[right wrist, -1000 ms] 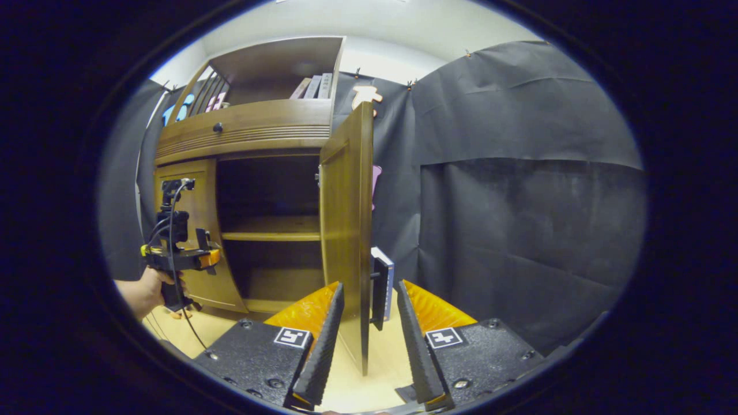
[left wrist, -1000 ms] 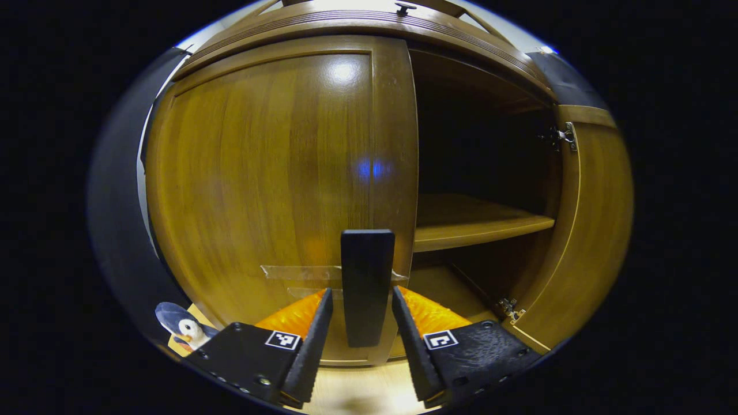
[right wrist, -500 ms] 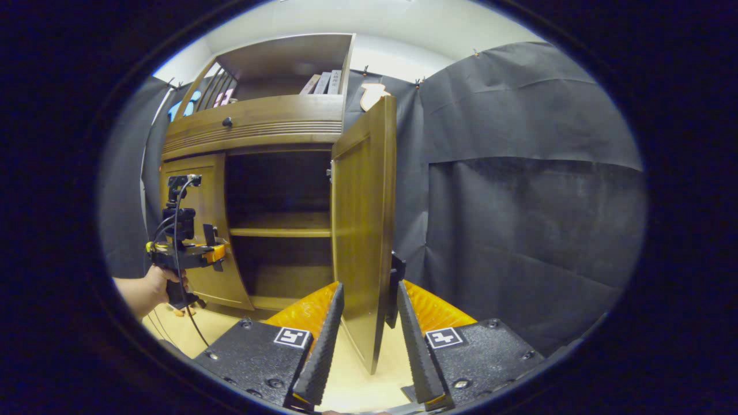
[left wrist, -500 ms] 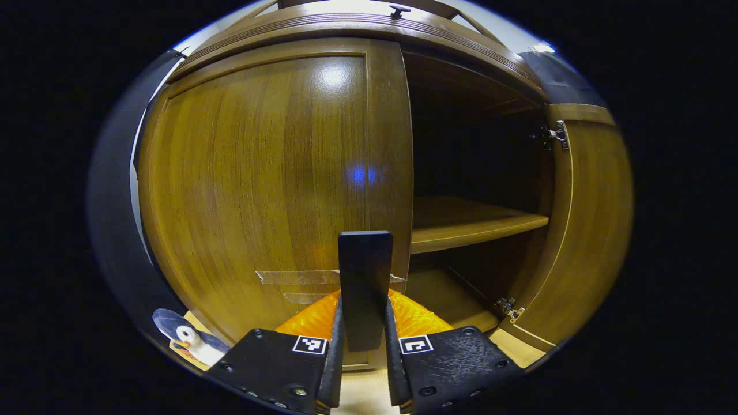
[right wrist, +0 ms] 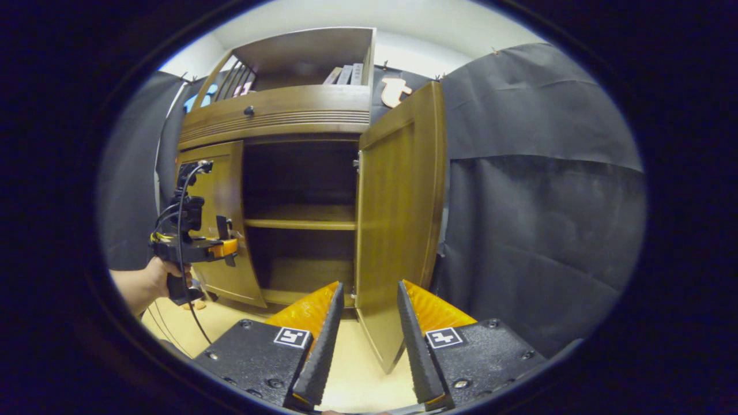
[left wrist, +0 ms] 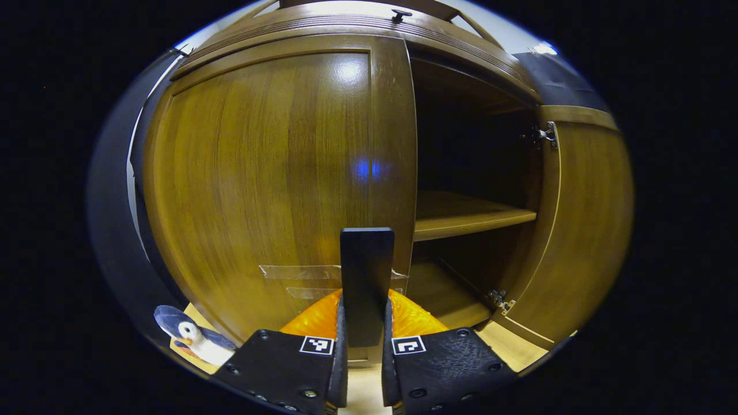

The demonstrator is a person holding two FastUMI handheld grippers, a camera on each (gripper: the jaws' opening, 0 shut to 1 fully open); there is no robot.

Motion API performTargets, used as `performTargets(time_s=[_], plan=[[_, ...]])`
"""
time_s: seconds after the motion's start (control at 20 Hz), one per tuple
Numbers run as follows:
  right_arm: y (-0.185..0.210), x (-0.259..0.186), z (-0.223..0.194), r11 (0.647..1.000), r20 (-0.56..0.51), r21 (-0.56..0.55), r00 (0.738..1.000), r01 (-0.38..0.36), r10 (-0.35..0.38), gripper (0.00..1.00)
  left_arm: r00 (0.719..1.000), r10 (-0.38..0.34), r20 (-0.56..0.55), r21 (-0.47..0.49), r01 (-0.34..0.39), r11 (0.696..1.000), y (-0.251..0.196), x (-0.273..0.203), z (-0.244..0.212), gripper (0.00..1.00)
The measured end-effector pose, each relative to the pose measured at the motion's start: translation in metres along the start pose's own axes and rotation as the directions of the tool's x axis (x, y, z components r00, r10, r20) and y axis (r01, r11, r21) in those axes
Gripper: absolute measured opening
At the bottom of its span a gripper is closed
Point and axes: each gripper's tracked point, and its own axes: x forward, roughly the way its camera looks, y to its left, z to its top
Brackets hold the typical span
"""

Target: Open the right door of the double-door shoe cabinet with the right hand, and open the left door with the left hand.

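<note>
Shoe cabinet (right wrist: 277, 115) stands on the floor against the booth wall. Its right door (right wrist: 398, 219) is swung wide, its free edge between the parted fingers of the right claw (right wrist: 360, 340), apart from both. The left door (left wrist: 265, 184) sits closed; the left claw (left wrist: 361, 340) is clamped on its dark handle (left wrist: 366, 276) by the door's inner edge. A toy penguin (left wrist: 187, 334) lies on the floor at the door's lower left corner.
</note>
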Motion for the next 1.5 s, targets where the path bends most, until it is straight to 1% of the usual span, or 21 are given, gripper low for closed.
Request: performTargets(time_s=[0.1, 0.15, 0.25, 0.3, 0.5, 0.6, 0.7, 0.75, 0.8, 0.85, 0.9, 1.2, 1.3, 1.35, 1.4, 1.45, 1.5], plan=[[0.004, 0.002, -0.001, 1.0, 0.0, -0.004, 1.0, -0.016, 0.016, 0.6, 1.0, 0.0, 0.006, -0.007, 0.0, 1.0, 0.001, -0.008, -0.001, 0.23], [0.007, 0.003, -0.002, 1.0, -0.002, -0.005, 1.0, -0.026, 0.026, 0.62, 1.0, 0.0, 0.007, -0.009, 0.0, 1.0, 0.002, -0.013, -0.003, 0.23], [0.014, 0.007, -0.003, 0.999, -0.007, -0.009, 0.999, -0.048, 0.048, 0.62, 1.0, 0.006, 0.005, -0.017, -0.006, 1.0, 0.002, -0.023, -0.005, 0.23], [0.017, 0.009, -0.004, 0.998, -0.008, -0.012, 0.998, -0.059, 0.059, 0.6, 1.0, 0.012, 0.002, -0.02, -0.012, 1.0, 0.003, -0.028, -0.006, 0.23], [0.033, 0.018, -0.001, 0.994, -0.013, -0.019, 0.994, -0.106, 0.106, 0.6, 1.0, 0.026, -0.005, -0.029, -0.026, 0.999, 0.007, -0.05, -0.012, 0.22], [0.035, 0.018, -0.002, 0.991, -0.018, -0.027, 0.991, -0.134, 0.134, 0.6, 0.999, 0.033, -0.004, -0.024, -0.033, 0.999, 0.01, -0.06, -0.014, 0.23], [0.048, 0.023, -0.007, 0.984, -0.034, -0.036, 0.984, -0.174, 0.173, 0.6, 0.999, 0.043, 0.001, -0.014, -0.043, 0.999, 0.013, -0.069, -0.017, 0.23], [0.052, 0.024, -0.009, 0.982, -0.039, -0.039, 0.982, -0.184, 0.183, 0.63, 0.999, 0.049, -0.001, -0.016, -0.049, 0.999, 0.014, -0.073, -0.017, 0.22], [0.057, 0.023, -0.006, 0.979, -0.039, -0.042, 0.98, -0.198, 0.196, 0.6, 0.999, 0.052, -0.001, -0.02, -0.052, 0.998, 0.015, -0.078, -0.018, 0.22], [0.063, 0.024, -0.005, 0.977, -0.04, -0.046, 0.978, -0.207, 0.205, 0.62, 0.998, 0.056, -0.003, -0.025, -0.056, 0.998, 0.017, -0.083, -0.019, 0.22], [0.067, 0.028, -0.005, 0.975, -0.041, -0.05, 0.976, -0.216, 0.214, 0.6, 0.998, 0.059, -0.005, -0.028, -0.06, 0.998, 0.018, -0.087, -0.02, 0.22], [0.088, 0.037, -0.008, 0.959, -0.056, -0.049, 0.96, -0.278, 0.275, 0.6, 0.996, 0.089, -0.007, -0.035, -0.089, 0.995, 0.032, -0.115, -0.026, 0.22], [0.096, 0.041, -0.008, 0.952, -0.057, -0.055, 0.953, -0.301, 0.297, 0.62, 0.994, 0.108, -0.01, -0.039, -0.109, 0.993, 0.038, -0.126, -0.028, 0.22], [0.099, 0.045, -0.009, 0.95, -0.061, -0.061, 0.951, -0.306, 0.302, 0.6, 0.993, 0.119, -0.009, -0.04, -0.119, 0.992, 0.042, -0.132, -0.03, 0.22], [0.102, 0.048, -0.01, 0.949, -0.066, -0.065, 0.95, -0.308, 0.304, 0.62, 0.992, 0.129, -0.008, -0.044, -0.129, 0.991, 0.045, -0.135, -0.031, 0.22], [0.105, 0.05, -0.009, 0.949, -0.068, -0.063, 0.95, -0.309, 0.305, 0.6, 0.99, 0.138, -0.01, -0.049, -0.138, 0.989, 0.049, -0.141, -0.032, 0.22], [0.107, 0.052, -0.009, 0.948, -0.069, -0.059, 0.949, -0.311, 0.307, 0.6, 0.989, 0.148, -0.011, -0.056, -0.149, 0.987, 0.051, -0.145, -0.034, 0.22]])
